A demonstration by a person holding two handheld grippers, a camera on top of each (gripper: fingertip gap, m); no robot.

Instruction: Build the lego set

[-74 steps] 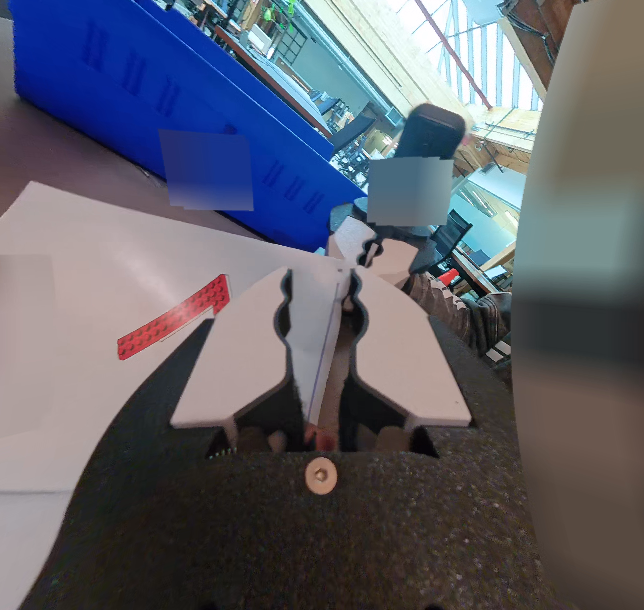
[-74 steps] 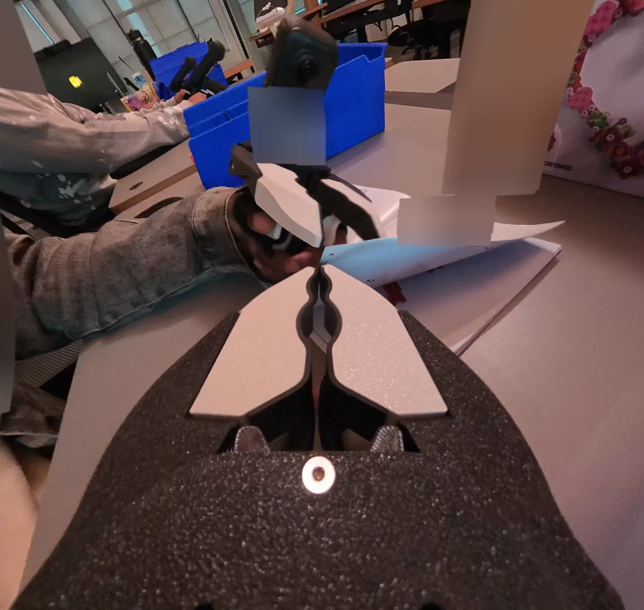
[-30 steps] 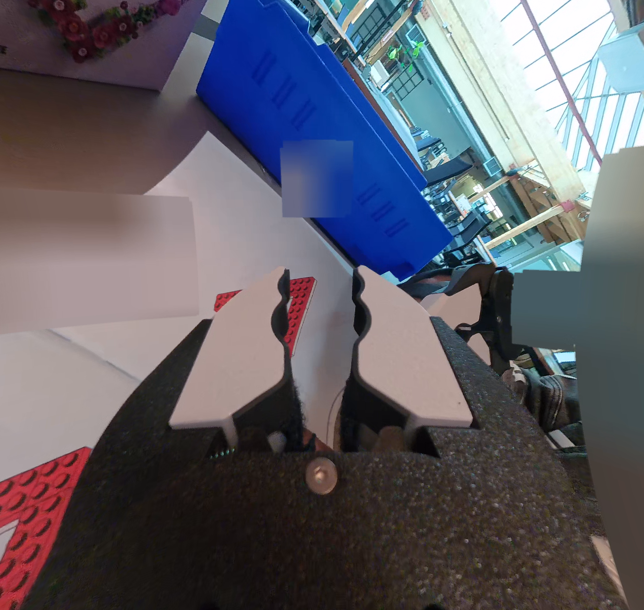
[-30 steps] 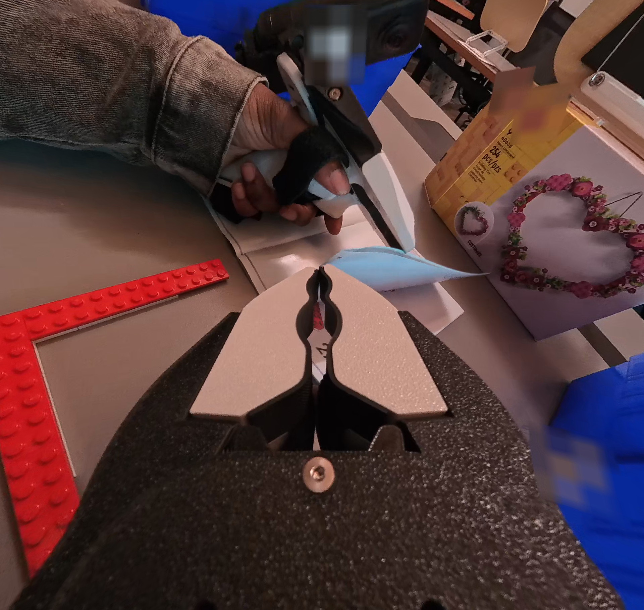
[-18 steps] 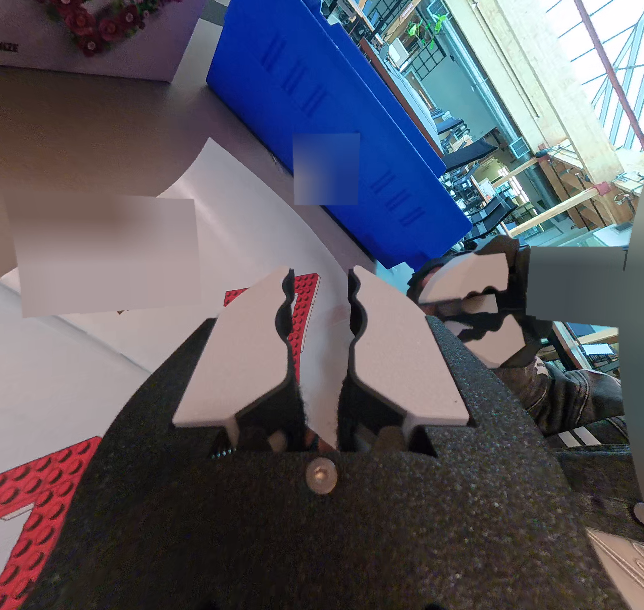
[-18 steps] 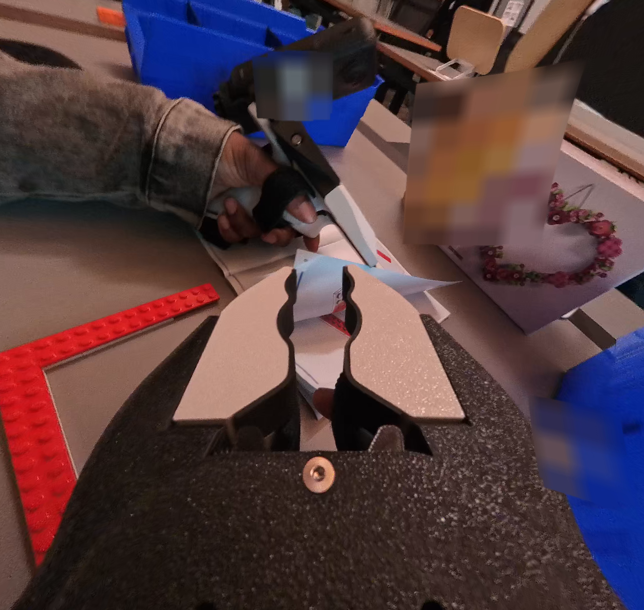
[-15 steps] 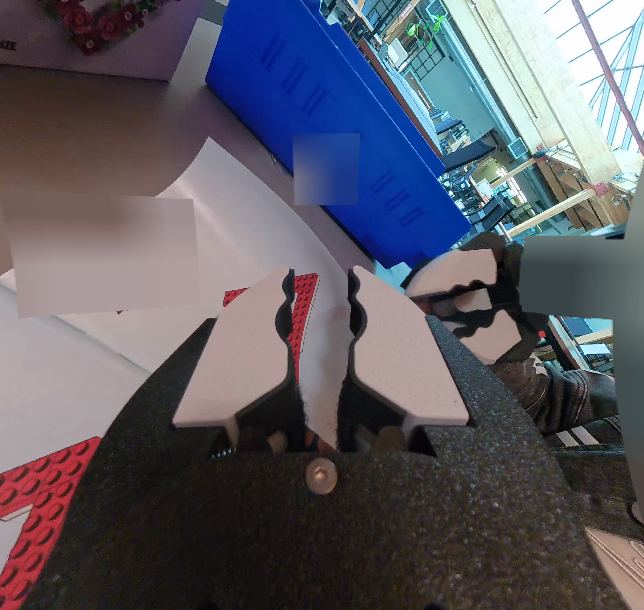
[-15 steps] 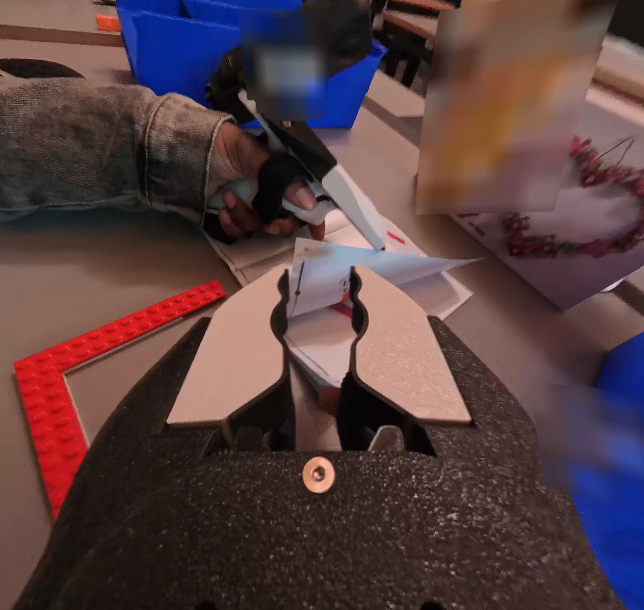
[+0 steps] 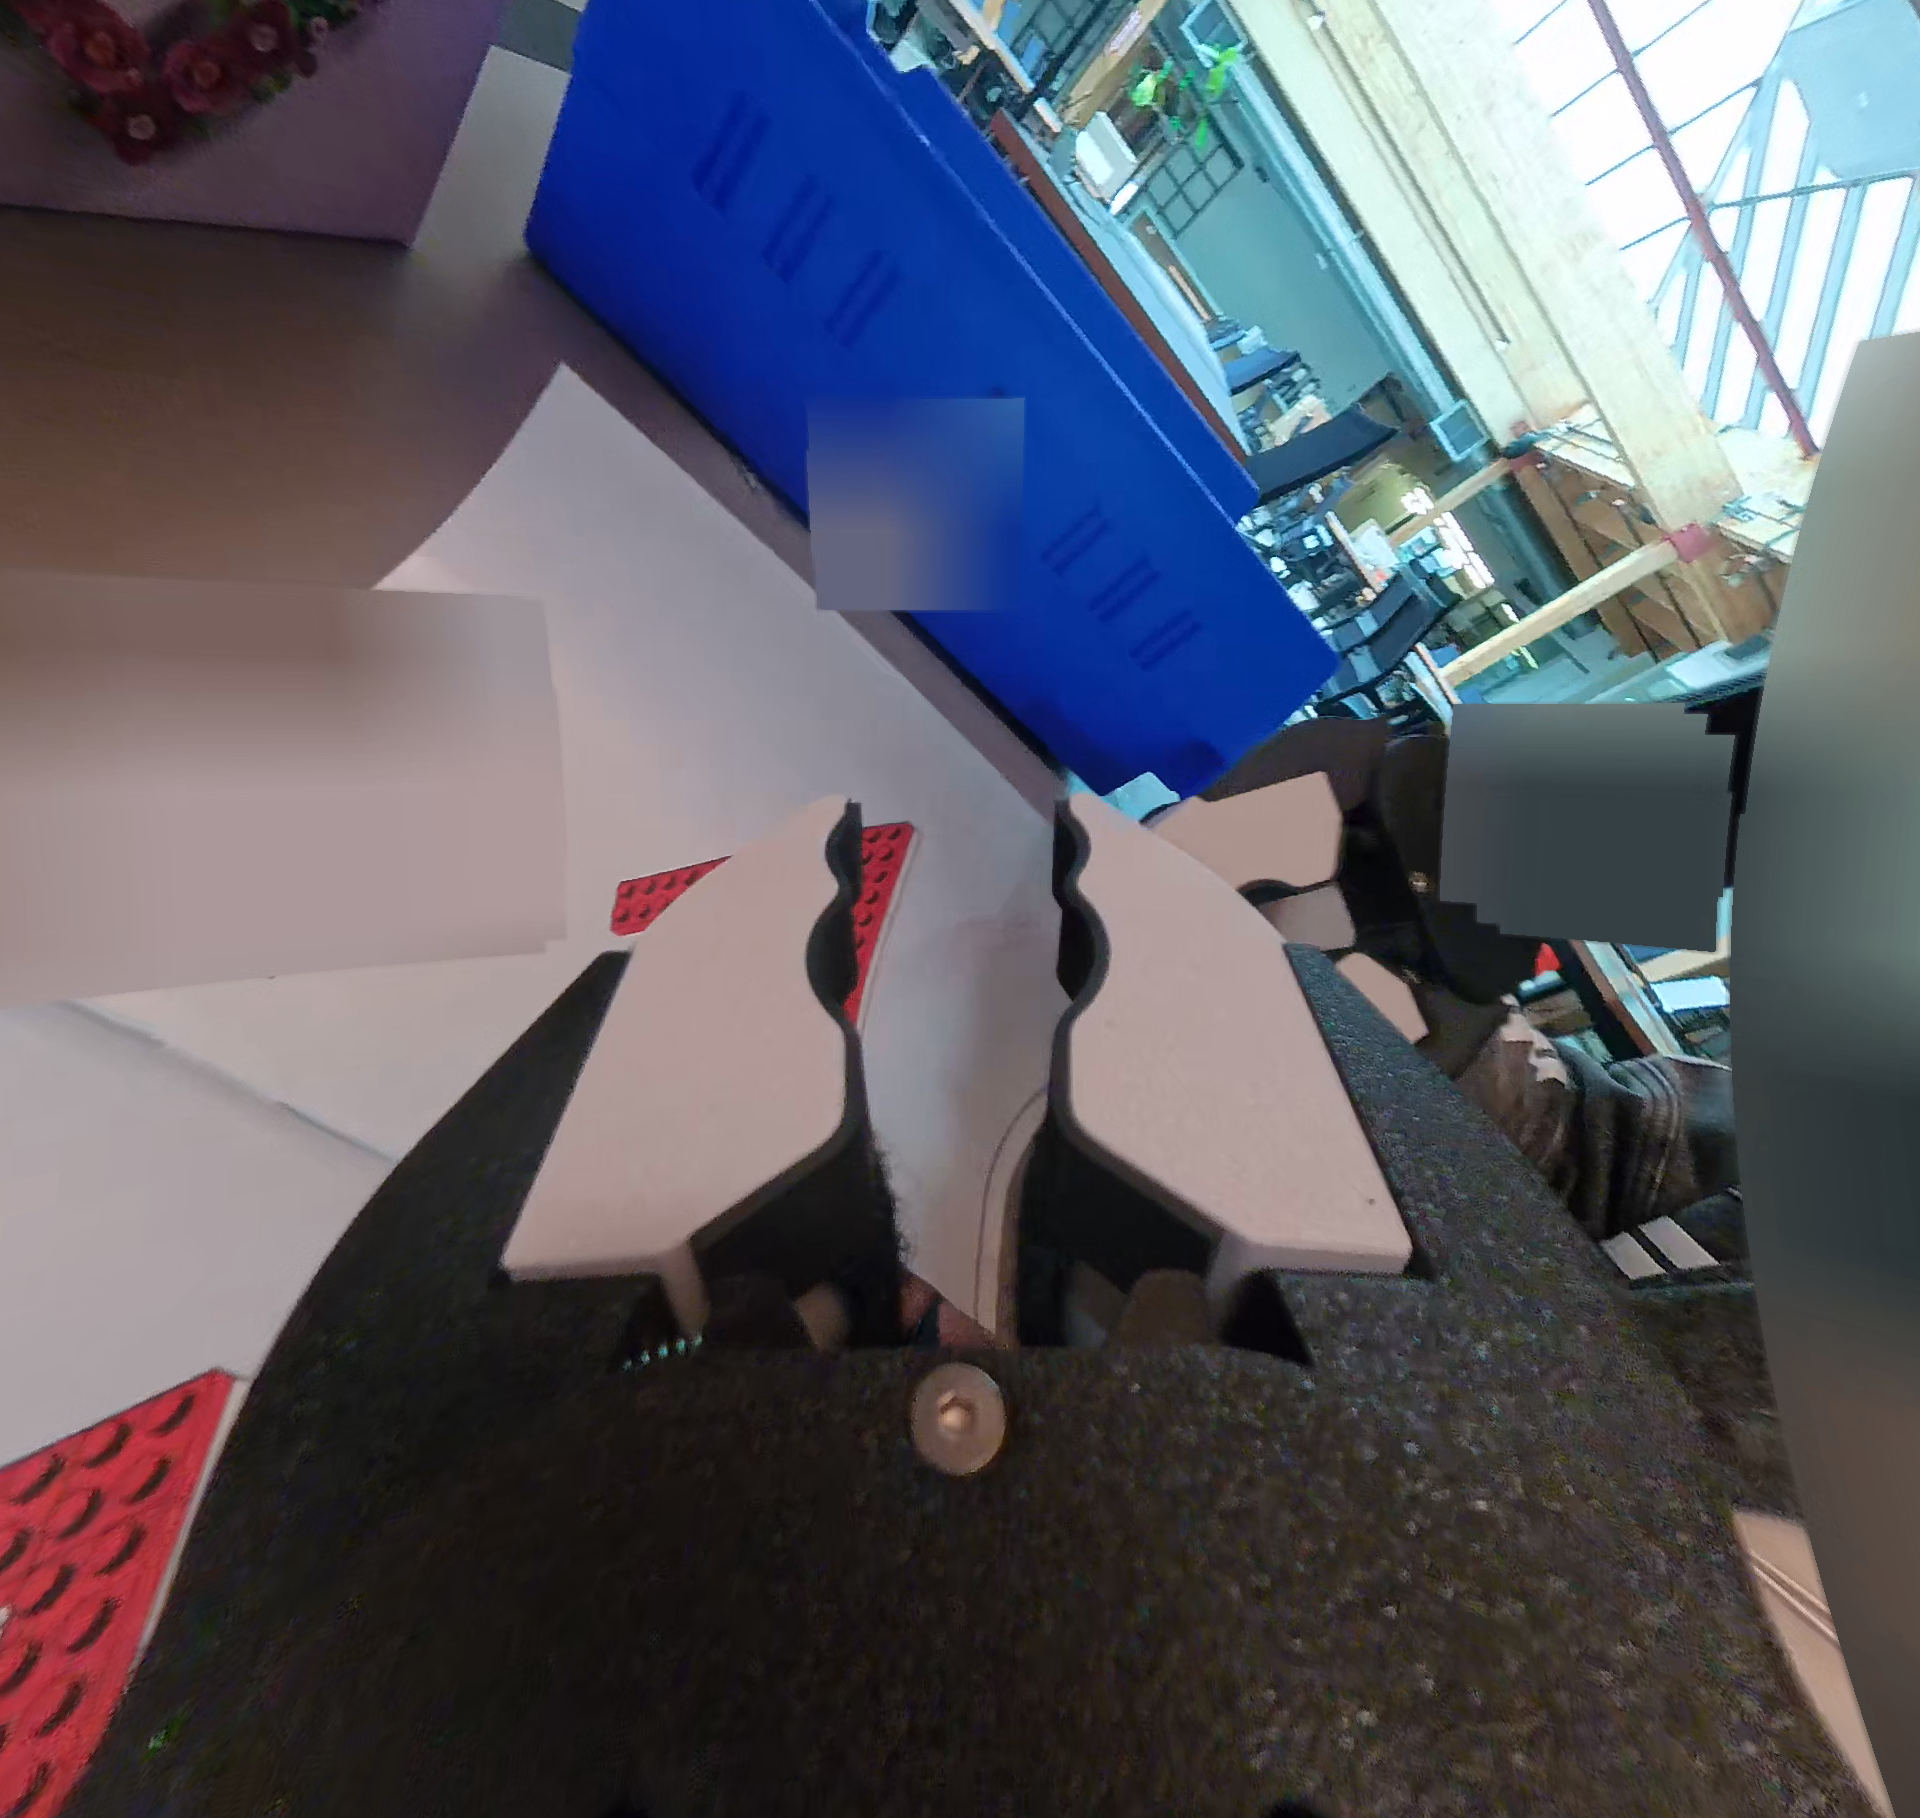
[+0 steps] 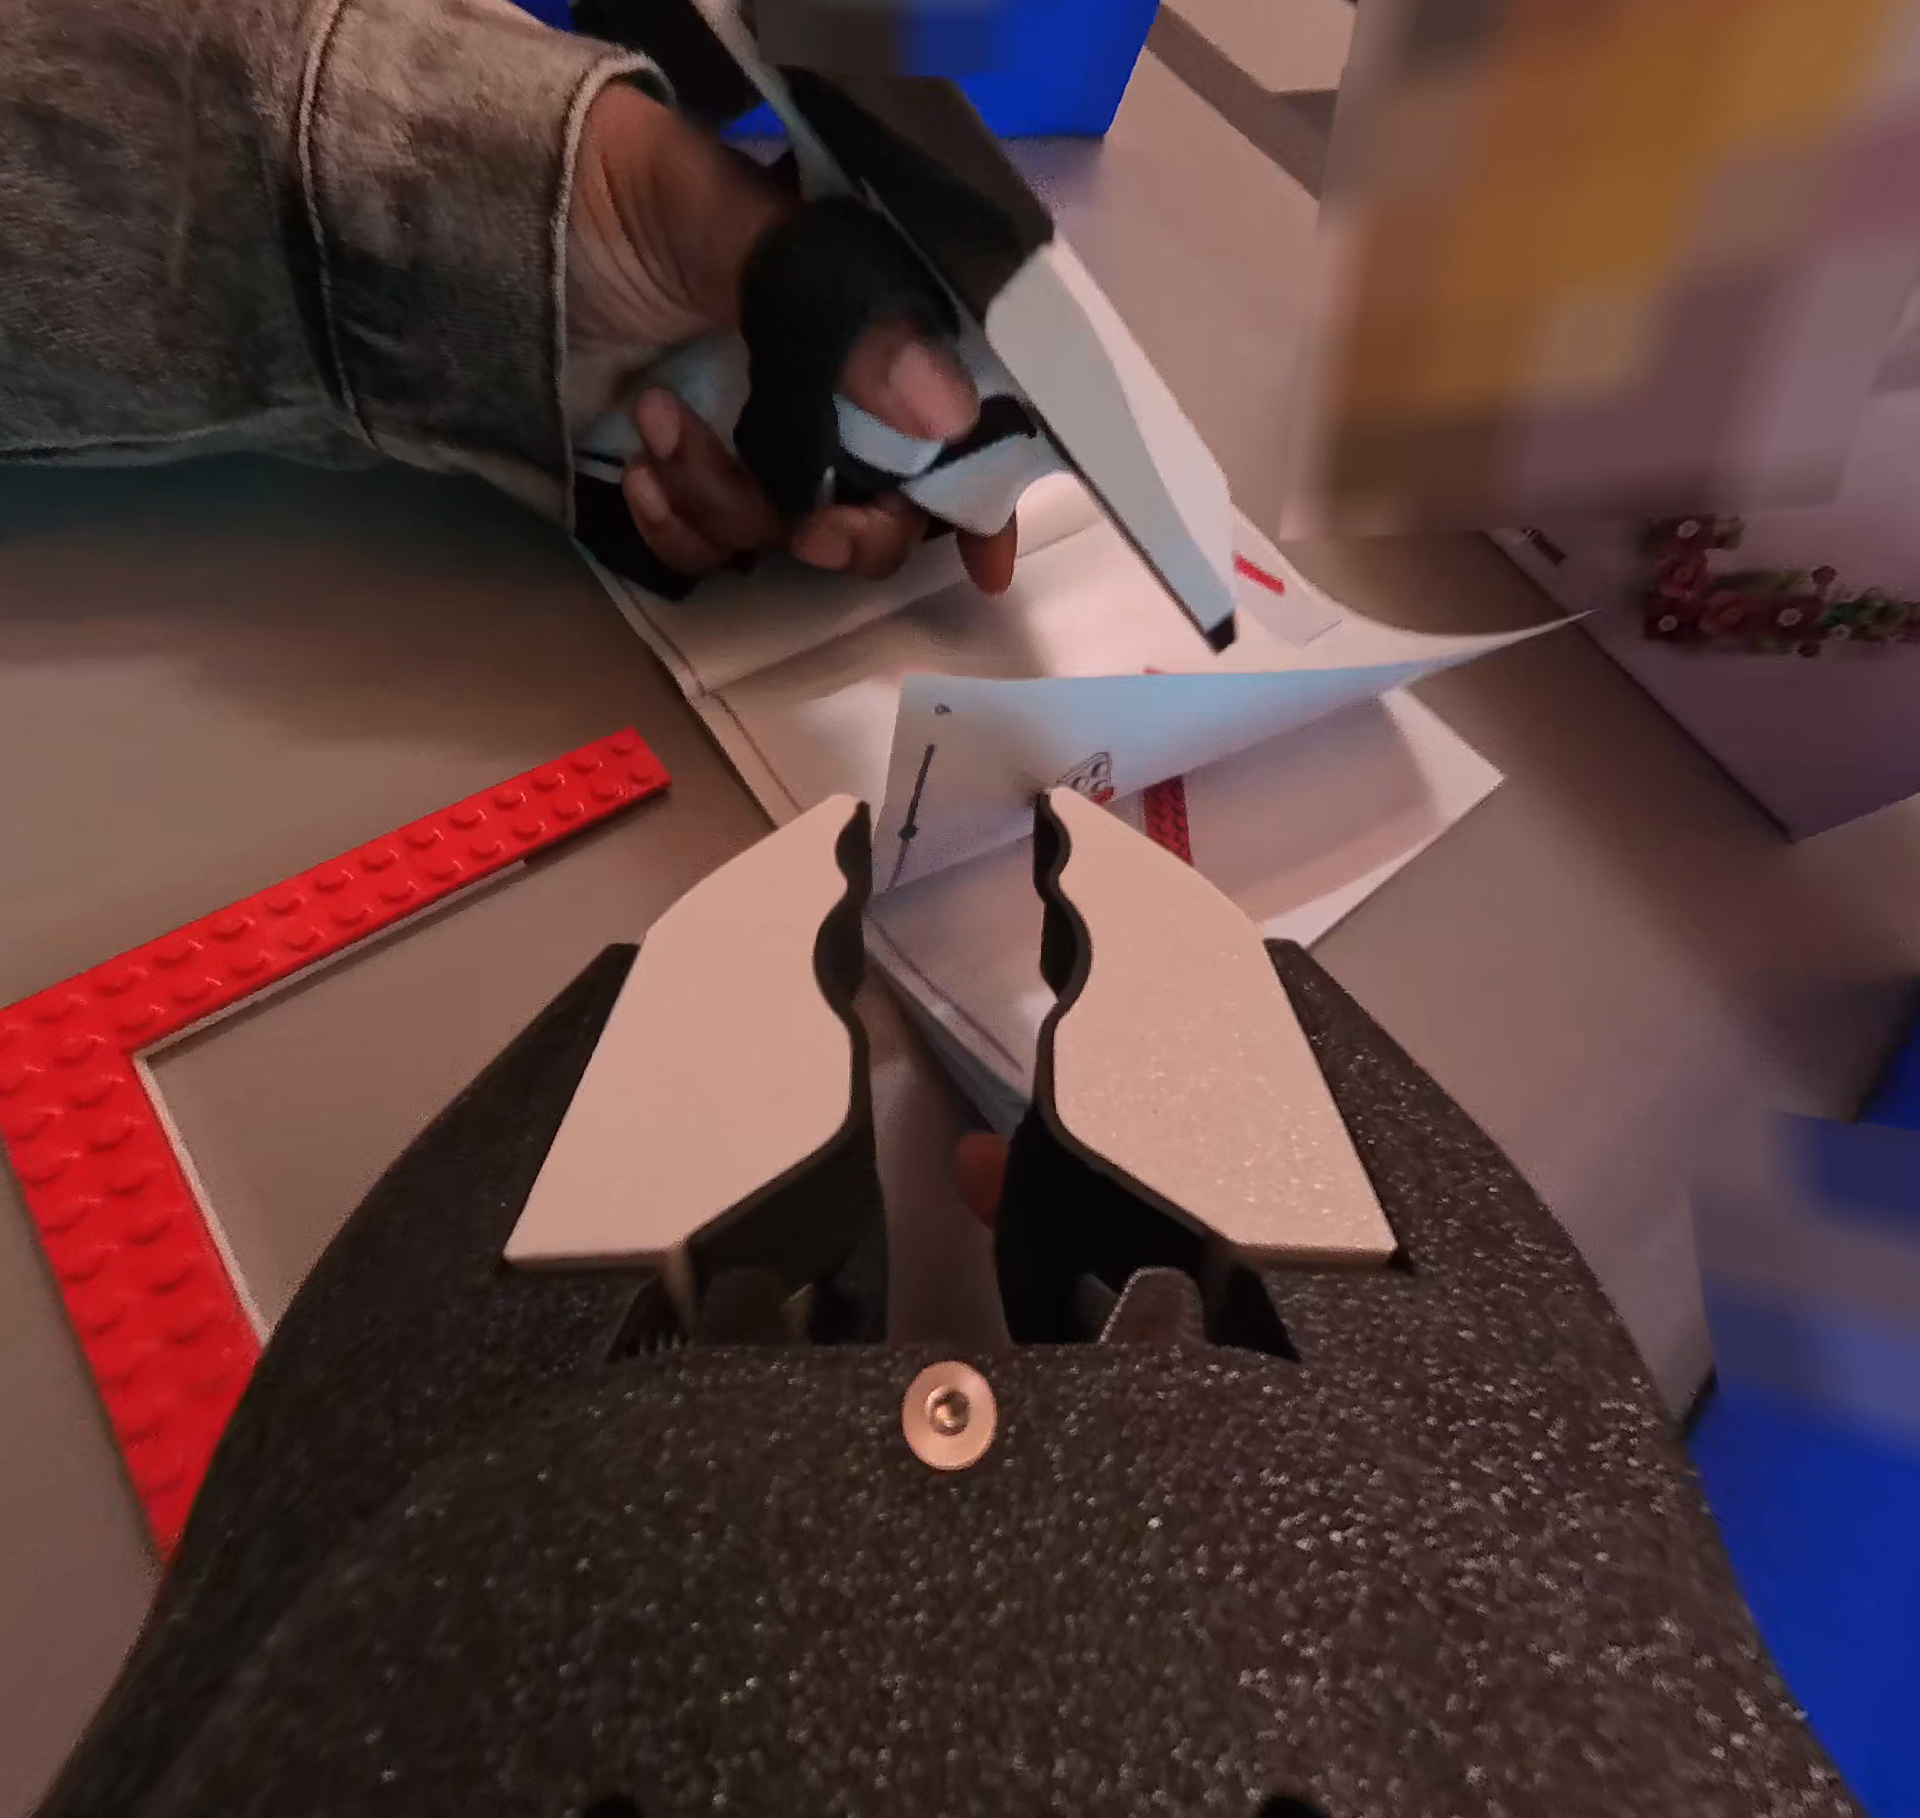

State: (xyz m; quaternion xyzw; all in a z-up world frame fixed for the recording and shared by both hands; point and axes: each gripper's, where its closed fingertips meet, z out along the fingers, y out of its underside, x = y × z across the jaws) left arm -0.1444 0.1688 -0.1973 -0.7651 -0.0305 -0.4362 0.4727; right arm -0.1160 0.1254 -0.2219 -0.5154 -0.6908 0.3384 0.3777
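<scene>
A red L-shaped lego plate frame (image 10: 260,947) lies flat on the grey table at the left. The open instruction booklet (image 10: 1320,833) lies beyond it, with one page (image 10: 1143,719) curled up loose. My right gripper (image 10: 951,804) is open and empty, its tips at the near edge of that page. My left gripper (image 10: 1205,615), held in a hand, points its tip down onto the booklet's far page. In the left wrist view my left gripper (image 9: 954,812) is open over the booklet (image 9: 675,646), which shows printed red plates (image 9: 878,895). The right gripper (image 9: 1283,880) shows just beyond.
A blue bin (image 9: 883,262) stands close behind the booklet. The set's box with a flower heart (image 9: 208,75) stands at the back left; it also shows in the right wrist view (image 10: 1766,625). Another blue bin (image 10: 1829,1405) is at the right. A grey sleeve (image 10: 260,210) crosses the top left. The gap from one gripper's tips to the other's is roughly 6 centimetres.
My right gripper has opened wider and let go of the page, which now stands curled and loose. My left gripper has stayed open over the booklet. The right view has tilted down.
</scene>
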